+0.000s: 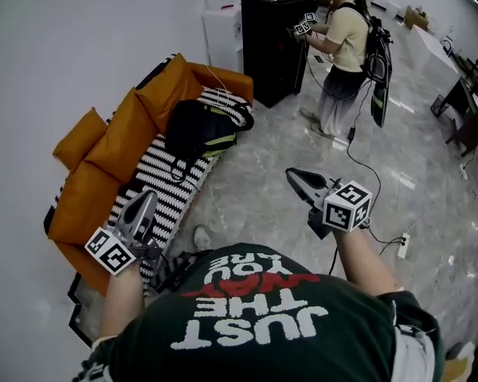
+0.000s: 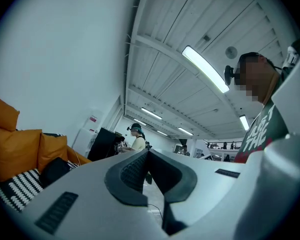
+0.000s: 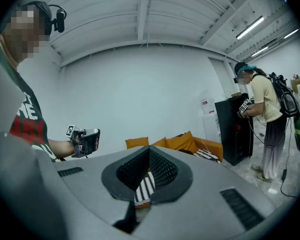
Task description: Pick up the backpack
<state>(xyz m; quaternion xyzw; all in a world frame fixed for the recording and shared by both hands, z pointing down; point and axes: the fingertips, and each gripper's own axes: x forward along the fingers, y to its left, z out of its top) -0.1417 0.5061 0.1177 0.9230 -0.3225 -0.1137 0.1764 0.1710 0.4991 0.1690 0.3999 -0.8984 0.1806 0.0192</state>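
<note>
The black backpack [image 1: 197, 127] with pale yellow trim lies on the far end of an orange sofa [image 1: 103, 165], on a black-and-white striped blanket [image 1: 171, 185]. In the left gripper view it shows as a dark shape [image 2: 55, 170] beside the orange cushions. My left gripper [image 1: 146, 200] is shut and empty, held over the near part of the blanket, short of the backpack. My right gripper [image 1: 291, 173] hangs over the floor to the right of the sofa, jaws together with nothing between them. Both grippers' jaw tips meet in their own views [image 2: 148, 153] [image 3: 149, 149].
A second person [image 1: 344, 50] wearing a backpack stands at a black cabinet [image 1: 271, 46] beyond the sofa. A white wall runs along the sofa's left side. Cables and a power strip [image 1: 402, 245] lie on the marble floor at the right. Dark furniture [image 1: 470, 110] stands at the far right.
</note>
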